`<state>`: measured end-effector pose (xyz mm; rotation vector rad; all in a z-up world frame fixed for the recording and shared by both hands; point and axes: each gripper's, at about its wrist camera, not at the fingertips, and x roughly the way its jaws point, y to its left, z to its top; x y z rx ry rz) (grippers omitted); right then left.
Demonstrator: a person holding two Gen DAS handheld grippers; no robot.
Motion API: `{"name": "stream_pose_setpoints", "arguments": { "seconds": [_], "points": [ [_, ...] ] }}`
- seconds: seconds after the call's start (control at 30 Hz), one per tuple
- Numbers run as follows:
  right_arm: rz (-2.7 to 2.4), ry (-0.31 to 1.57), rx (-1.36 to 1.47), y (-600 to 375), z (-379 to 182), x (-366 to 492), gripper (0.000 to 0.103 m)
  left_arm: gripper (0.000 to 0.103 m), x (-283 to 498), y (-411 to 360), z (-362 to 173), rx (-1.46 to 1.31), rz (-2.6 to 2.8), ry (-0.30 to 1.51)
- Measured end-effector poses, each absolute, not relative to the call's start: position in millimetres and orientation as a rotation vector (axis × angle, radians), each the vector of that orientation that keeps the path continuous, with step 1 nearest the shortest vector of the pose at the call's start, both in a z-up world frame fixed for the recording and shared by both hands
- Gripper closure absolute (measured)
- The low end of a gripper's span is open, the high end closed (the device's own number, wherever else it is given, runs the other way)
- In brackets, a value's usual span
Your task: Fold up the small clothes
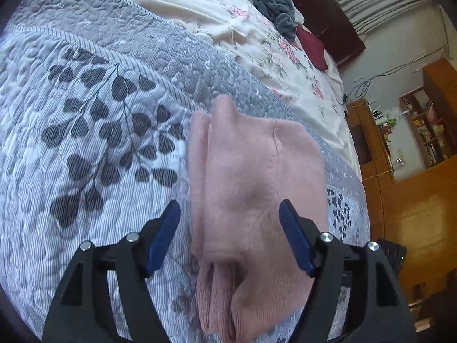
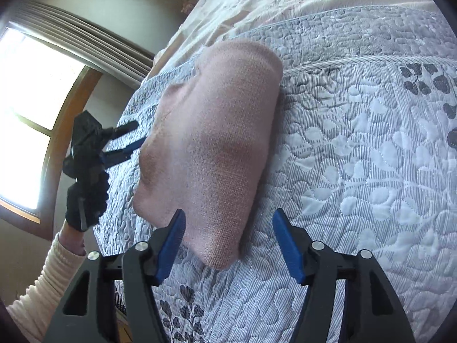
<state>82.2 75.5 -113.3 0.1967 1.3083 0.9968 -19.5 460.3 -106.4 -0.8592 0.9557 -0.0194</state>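
A folded pink knit garment (image 1: 251,183) lies on the grey leaf-patterned quilt (image 1: 85,143). My left gripper (image 1: 230,208) hovers open just above its near end, blue fingers spread to either side of the cloth, nothing held. In the right wrist view the same pink garment (image 2: 211,148) lies in a lumpy bundle, and my right gripper (image 2: 228,217) is open over its near corner with nothing in it. The left gripper (image 2: 125,140) shows there at the garment's far left side, held by a black-gloved hand (image 2: 82,205) with a cream sleeve.
A floral cream sheet (image 1: 228,28) covers the bed beyond the quilt, with a dark grey garment (image 1: 274,3) and a dark red pillow (image 1: 311,45) near the headboard. Wooden shelves (image 1: 422,131) stand past the bed's right edge. A window (image 2: 34,100) is at the left.
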Motion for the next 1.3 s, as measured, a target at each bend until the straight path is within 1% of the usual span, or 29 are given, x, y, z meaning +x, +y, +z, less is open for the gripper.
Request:
{"name": "stream_pose_setpoints", "arguments": {
  "seconds": [0.13,0.2,0.27,0.33,0.43,0.47,0.53,0.6,0.67,0.73,0.77,0.8,0.83,0.87,0.9,1.0,1.13,1.3],
  "points": [
    [1.023,1.325,0.291,81.9,-115.6,98.5,0.032,0.030,-20.1,452.7,-125.3,-0.895,-0.071,0.983],
    [1.034,1.343,0.334,87.6,-122.0,110.2,0.028,0.030,-13.8,450.4,-134.2,-0.920,-0.102,0.981],
    [1.036,1.351,0.350,97.0,-126.2,120.7,0.027,0.030,-5.0,448.5,-144.1,-0.944,-0.129,0.985],
    [1.043,1.364,0.372,104.3,-134.4,130.8,0.023,0.030,3.3,444.1,-152.3,-0.930,-0.149,0.992],
    [1.074,1.401,0.428,117.4,-151.7,144.3,0.023,0.029,15.8,432.9,-162.7,-0.899,-0.235,1.017],
    [1.080,1.415,0.448,122.3,-158.4,148.2,0.022,0.027,19.3,429.0,-165.4,-0.892,-0.264,1.024],
    [1.093,1.430,0.475,133.2,-168.8,152.9,0.015,0.022,25.1,421.5,-167.9,-0.874,-0.302,1.034],
    [1.109,1.428,0.492,143.7,-176.8,156.5,0.008,0.012,31.0,414.1,-169.2,-0.852,-0.332,1.045],
    [1.116,1.426,0.508,153.5,-182.3,159.6,0.006,0.010,36.8,405.1,-171.0,-0.822,-0.334,1.068],
    [1.110,1.420,0.506,161.4,-184.0,161.3,0.007,0.011,39.2,399.5,-170.4,-0.803,-0.322,1.068],
    [1.106,1.414,0.505,164.6,-182.8,160.3,0.010,0.017,38.4,398.3,-169.7,-0.795,-0.317,1.064],
    [1.106,1.403,0.501,164.8,-180.6,159.3,0.018,0.033,35.8,398.0,-170.3,-0.790,-0.307,1.067],
    [1.109,1.391,0.496,165.3,-177.4,157.3,0.023,0.039,32.2,399.8,-171.8,-0.820,-0.314,1.061],
    [1.112,1.381,0.495,162.9,-173.4,154.7,0.029,0.050,28.2,402.5,-172.6,-0.865,-0.322,1.042],
    [1.115,1.373,0.495,160.6,-169.3,152.5,0.033,0.053,24.3,404.0,-171.8,-0.900,-0.330,1.019],
    [1.128,1.348,0.480,150.0,-153.6,142.8,0.037,0.057,12.0,394.3,-162.0,-0.938,-0.355,0.967],
    [1.142,1.328,0.483,112.3,-131.3,128.6,0.038,0.058,-5.5,361.2,-143.9,-0.956,-0.412,0.929],
    [1.143,1.318,0.482,42.5,-106.0,105.5,0.038,0.058,-24.8,299.3,-118.8,-0.966,-0.491,0.901]
  ]
}}
